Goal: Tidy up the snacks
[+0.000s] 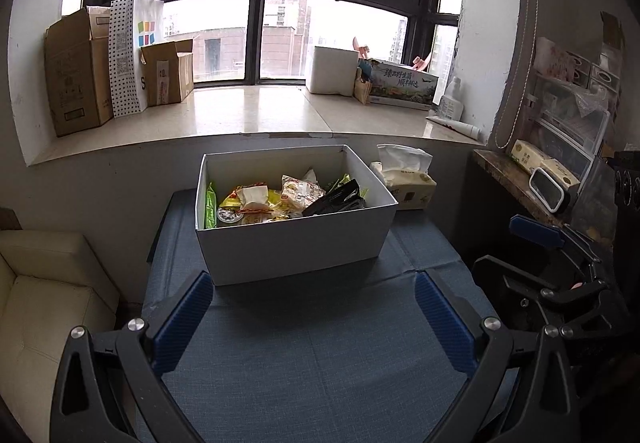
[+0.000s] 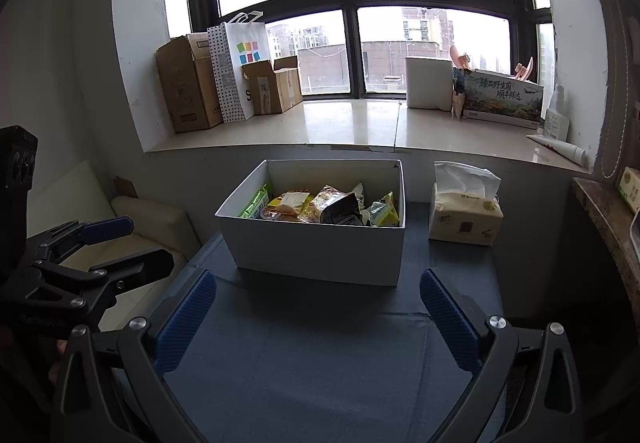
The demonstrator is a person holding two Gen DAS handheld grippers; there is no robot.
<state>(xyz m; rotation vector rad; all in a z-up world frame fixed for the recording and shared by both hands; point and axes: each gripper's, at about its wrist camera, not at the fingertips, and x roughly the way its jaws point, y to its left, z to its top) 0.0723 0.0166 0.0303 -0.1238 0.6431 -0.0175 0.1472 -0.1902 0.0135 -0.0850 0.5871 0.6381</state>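
I hold my left tool (image 1: 312,307) and right tool (image 2: 318,303), both spread wide and empty, short of the white snack box (image 1: 294,243) on the bench (image 1: 320,363), ready to reach in.

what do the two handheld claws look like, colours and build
Both match. The left claw has a black angular frame with triangular cut-outs, silver round bolts at the pivots, and two fingers faced with blue ribbed pads. The right claw has the same black frame, silver bolts and blue ribbed pads. No cables, markings or sleeves are visible.
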